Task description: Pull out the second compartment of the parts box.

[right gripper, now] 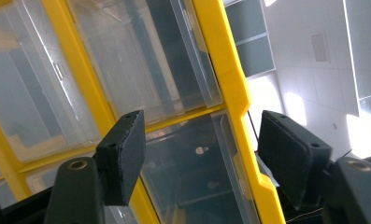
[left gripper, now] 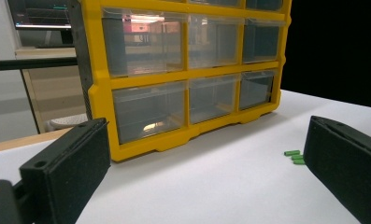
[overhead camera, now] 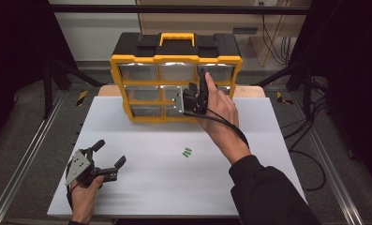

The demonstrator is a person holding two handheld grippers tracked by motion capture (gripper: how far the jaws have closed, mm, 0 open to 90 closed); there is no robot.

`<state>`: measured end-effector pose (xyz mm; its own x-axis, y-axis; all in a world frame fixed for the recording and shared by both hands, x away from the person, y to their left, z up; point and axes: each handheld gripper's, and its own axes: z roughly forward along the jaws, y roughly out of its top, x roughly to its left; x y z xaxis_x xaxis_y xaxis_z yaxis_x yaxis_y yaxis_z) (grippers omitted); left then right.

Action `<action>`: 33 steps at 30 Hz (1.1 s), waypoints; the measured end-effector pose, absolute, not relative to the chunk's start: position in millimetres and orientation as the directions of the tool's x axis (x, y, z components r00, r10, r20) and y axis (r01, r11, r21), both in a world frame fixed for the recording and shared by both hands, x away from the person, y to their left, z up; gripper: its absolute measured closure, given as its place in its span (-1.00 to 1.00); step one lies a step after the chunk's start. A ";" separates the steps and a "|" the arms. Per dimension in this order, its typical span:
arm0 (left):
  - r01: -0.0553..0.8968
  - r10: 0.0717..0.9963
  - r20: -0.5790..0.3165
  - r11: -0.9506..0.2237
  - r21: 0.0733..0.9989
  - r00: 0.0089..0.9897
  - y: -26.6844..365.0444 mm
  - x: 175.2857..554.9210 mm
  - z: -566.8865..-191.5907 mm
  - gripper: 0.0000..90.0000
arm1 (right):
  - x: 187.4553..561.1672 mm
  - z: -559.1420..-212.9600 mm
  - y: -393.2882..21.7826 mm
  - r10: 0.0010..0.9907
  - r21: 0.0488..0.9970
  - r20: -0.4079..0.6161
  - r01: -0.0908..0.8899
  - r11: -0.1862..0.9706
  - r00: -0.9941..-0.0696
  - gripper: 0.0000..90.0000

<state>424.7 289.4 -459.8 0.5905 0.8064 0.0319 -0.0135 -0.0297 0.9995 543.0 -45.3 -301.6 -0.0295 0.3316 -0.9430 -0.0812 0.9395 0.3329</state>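
high view: white tabletop (overhead camera: 151, 187), grey floor (overhead camera: 29, 126), left hand-held gripper (overhead camera: 109, 157) agape, right hand-held gripper (overhead camera: 201, 80) parted

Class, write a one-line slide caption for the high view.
Right gripper at the yellow drawer cabinet, left gripper open on the white table, green pieces between.

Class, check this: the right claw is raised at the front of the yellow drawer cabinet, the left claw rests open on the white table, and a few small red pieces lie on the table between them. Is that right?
Not quite. The small pieces are green, not red, as the high view shows. The rest holds: the right claw is raised at the yellow drawer cabinet, and the left claw rests open on the white table.
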 end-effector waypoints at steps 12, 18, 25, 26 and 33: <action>-0.014 0.807 0.032 -0.029 0.999 0.590 289.6 424.6 -459.7 -0.99 | 542.0 -301.0 -43.1 0.314 0.312 -0.950 -0.086 0.946 0.003 -0.11; -0.013 0.806 0.035 -0.034 0.999 0.591 289.4 424.7 -459.9 -0.99 | 542.8 -301.0 -39.5 0.298 0.295 -0.955 -0.103 0.950 0.016 -0.05; -0.013 0.806 0.036 -0.035 0.999 0.591 289.5 424.7 -459.9 -0.99 | 546.3 -301.0 -34.6 0.275 0.271 -0.961 -0.102 0.957 0.022 0.05; -0.013 0.805 0.036 -0.035 0.999 0.592 289.6 424.7 -460.0 -0.99 | 548.6 -301.6 -33.6 0.269 0.265 -0.963 -0.106 0.958 0.028 0.08; -0.011 0.805 0.036 -0.037 0.999 0.592 289.5 424.8 -460.3 -0.99 | 553.2 -303.4 -32.0 0.254 0.248 -0.967 -0.105 0.963 0.039 0.23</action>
<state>424.8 289.5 -460.3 0.5915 0.8055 0.0360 -0.0111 -0.0365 0.9993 553.2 -32.0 -303.4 0.0391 0.2536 -0.9665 -0.1048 0.9630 0.2484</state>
